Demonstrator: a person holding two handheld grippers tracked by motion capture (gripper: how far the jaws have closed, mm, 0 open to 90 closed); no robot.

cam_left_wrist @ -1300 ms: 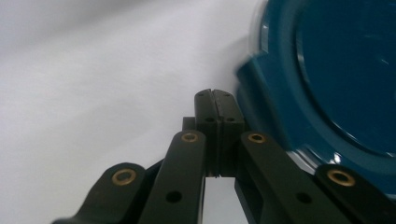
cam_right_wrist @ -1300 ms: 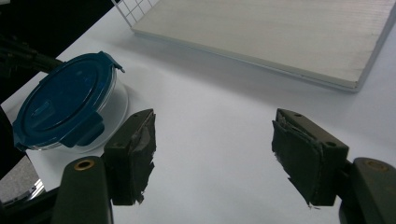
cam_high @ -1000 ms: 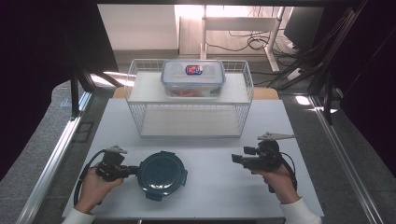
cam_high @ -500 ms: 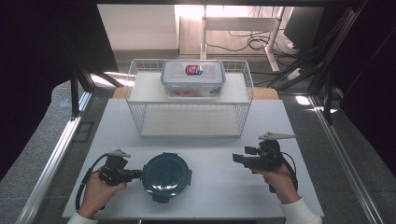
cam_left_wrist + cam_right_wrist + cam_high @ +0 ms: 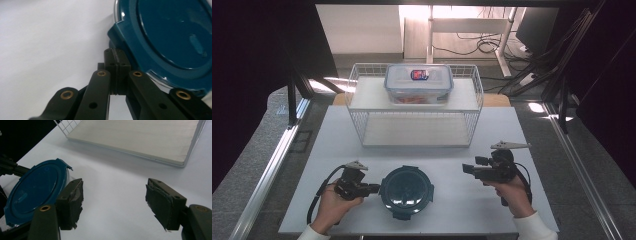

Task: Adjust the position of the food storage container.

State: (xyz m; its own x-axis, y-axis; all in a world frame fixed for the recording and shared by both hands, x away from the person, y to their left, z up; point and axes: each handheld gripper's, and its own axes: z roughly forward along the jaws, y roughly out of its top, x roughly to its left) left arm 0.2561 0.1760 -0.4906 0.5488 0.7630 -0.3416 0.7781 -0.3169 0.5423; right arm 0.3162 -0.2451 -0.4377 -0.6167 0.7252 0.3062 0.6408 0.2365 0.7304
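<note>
Nearest the person, the left gripper (image 5: 374, 188) is seen at the left rim of the round blue container (image 5: 406, 191), which rests on the white counter (image 5: 452, 155). Since a second ago, the container and the left gripper have been shifted together toward the right, nearer the middle of the counter's front. In the left gripper view the jaws are pressed flat together, tips against a latch tab (image 5: 120, 27) of the lid; whether anything thin is pinched between them cannot be told. A push or drag of the container toward the other hand is therefore judged to be under way.

The right gripper (image 5: 468, 169) is held unmoved above the counter, jaws apart and nothing between them, the container lying just off its left pad (image 5: 72, 202). It is judged to be waiting to take hold.

Farther back, a wire rack (image 5: 472, 90) stands with a clear lidded box (image 5: 418, 82) on its upper shelf, untouched.
</note>
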